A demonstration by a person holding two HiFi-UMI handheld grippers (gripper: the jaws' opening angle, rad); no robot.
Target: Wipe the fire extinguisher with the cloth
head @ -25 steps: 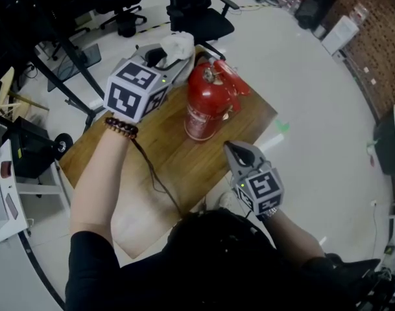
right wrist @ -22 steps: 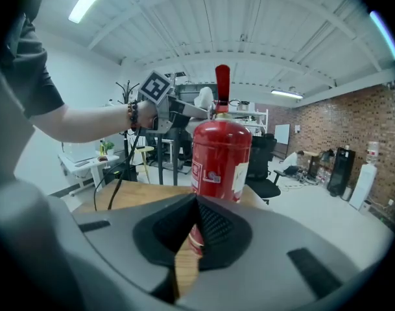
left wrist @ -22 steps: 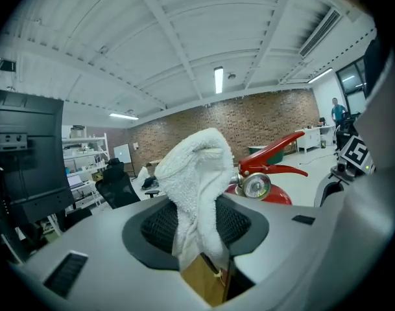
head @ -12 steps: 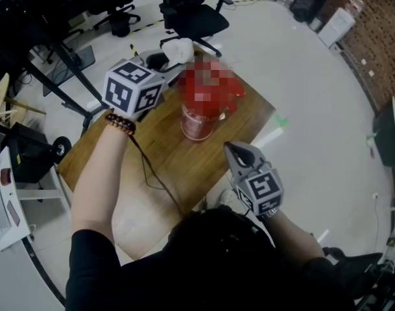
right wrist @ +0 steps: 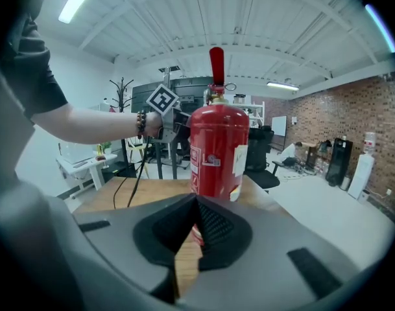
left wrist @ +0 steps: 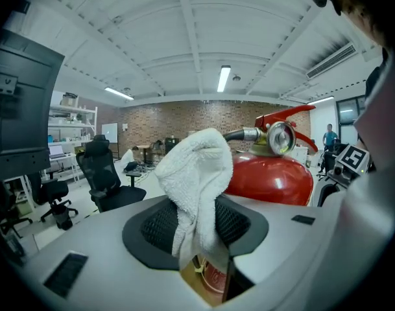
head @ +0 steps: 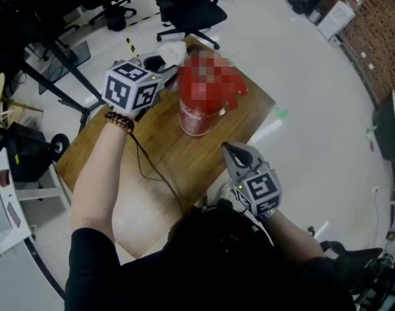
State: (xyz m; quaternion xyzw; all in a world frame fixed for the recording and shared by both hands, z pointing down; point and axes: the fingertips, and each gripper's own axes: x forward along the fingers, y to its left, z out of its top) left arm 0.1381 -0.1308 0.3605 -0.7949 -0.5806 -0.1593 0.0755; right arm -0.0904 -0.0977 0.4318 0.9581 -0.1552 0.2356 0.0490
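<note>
**Where everything sits**

While the brown wooden tabletop carries the upright red metal fire extinguisher, the left gripper keeps its jaws pinched on a white terry cloth just beside the cylinder's top. The right gripper, jaws pressed together and empty, points at the extinguisher.

An open office-lab, with swivel chairs, brick wall and strip lights.

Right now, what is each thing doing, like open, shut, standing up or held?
fire extinguisher: standing upright on the table.
cloth: bunched, pinched in the left hand-held gripper.
left hand-held gripper: shut on the cloth.
right hand-held gripper: shut, empty, short of the fire extinguisher.
</note>
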